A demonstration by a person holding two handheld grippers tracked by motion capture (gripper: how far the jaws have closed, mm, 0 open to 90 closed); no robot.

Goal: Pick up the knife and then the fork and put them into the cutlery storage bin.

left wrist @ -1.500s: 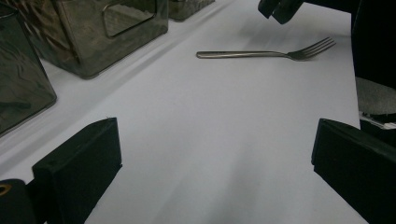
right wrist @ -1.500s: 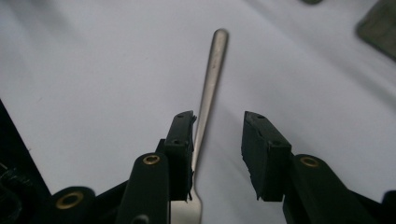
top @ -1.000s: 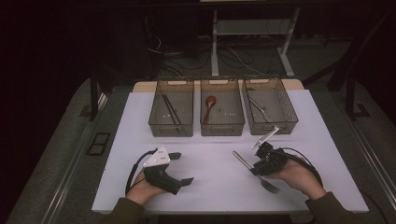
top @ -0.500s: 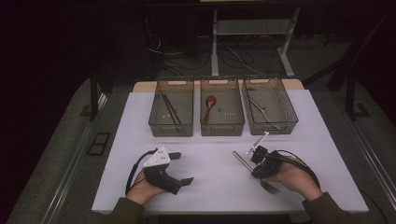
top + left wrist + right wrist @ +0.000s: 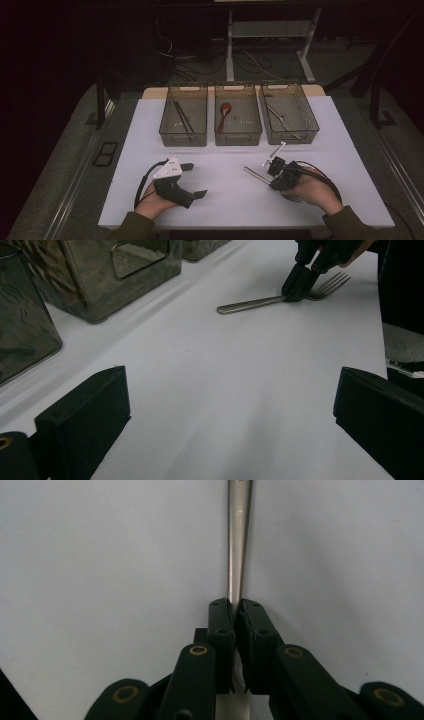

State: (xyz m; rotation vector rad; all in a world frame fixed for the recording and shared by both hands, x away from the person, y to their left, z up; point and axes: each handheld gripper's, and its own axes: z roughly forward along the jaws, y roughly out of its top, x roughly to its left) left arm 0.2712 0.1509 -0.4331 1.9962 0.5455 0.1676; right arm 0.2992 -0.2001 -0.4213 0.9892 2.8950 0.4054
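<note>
A steel fork (image 5: 252,172) lies on the white table top (image 5: 230,200), handle pointing left toward the centre. My right gripper (image 5: 274,180) has just been closing and is now shut on the fork's neck. In the right gripper view the pads (image 5: 222,625) press the shaft while the handle (image 5: 239,540) runs away from them. The left gripper view shows the fork (image 5: 250,304) flat on the table, tines past the right gripper (image 5: 297,287). My left gripper (image 5: 195,180) rests on the table at the left, open, with nothing between its jaws (image 5: 230,410).
Three smoky see-through bins stand in a row at the back. The left bin (image 5: 170,135) holds chopsticks (image 5: 183,116), the middle bin (image 5: 238,137) a reddish spoon (image 5: 225,111), and the right bin (image 5: 307,132) a metal utensil (image 5: 282,120). Dark floor surrounds the table.
The right gripper's jaws have narrowed onto the fork's neck. Both hands have kept their places, and the left gripper stays as it was.
</note>
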